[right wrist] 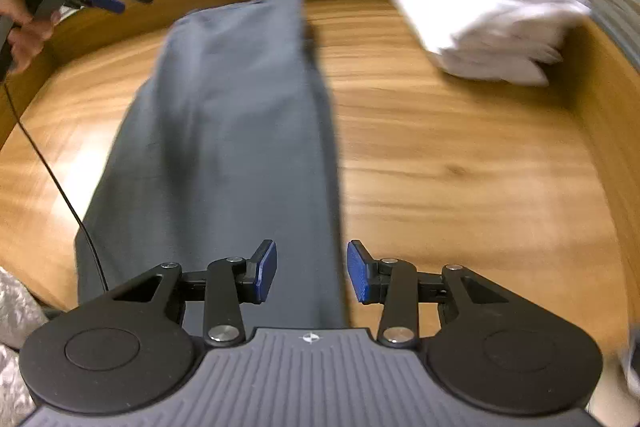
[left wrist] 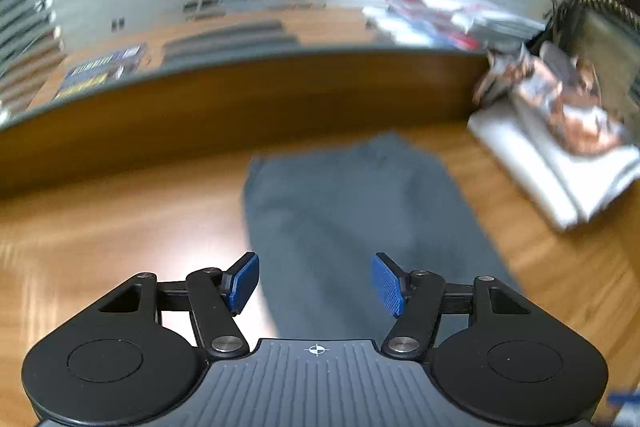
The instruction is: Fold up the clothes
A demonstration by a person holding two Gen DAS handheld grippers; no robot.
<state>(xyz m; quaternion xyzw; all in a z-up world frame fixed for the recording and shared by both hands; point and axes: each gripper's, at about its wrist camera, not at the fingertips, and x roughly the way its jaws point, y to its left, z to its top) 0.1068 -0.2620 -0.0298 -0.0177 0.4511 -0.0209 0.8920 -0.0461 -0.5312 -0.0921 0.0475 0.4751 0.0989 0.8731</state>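
Two grippers over the wooden bench (right wrist: 460,163), and both are empty. The left gripper (left wrist: 316,285) has its blue pads spread wide, nothing between them, hanging above the near end of the grey garment (left wrist: 352,219). The right gripper (right wrist: 312,277) shows a narrower gap, also clear of cloth, over the garment's right edge. That grey garment (right wrist: 224,131) lies flat in a long strip down the middle of the bench. A stack of folded white clothes (right wrist: 492,27) sits well apart at the far right corner. Everything is motion-blurred.
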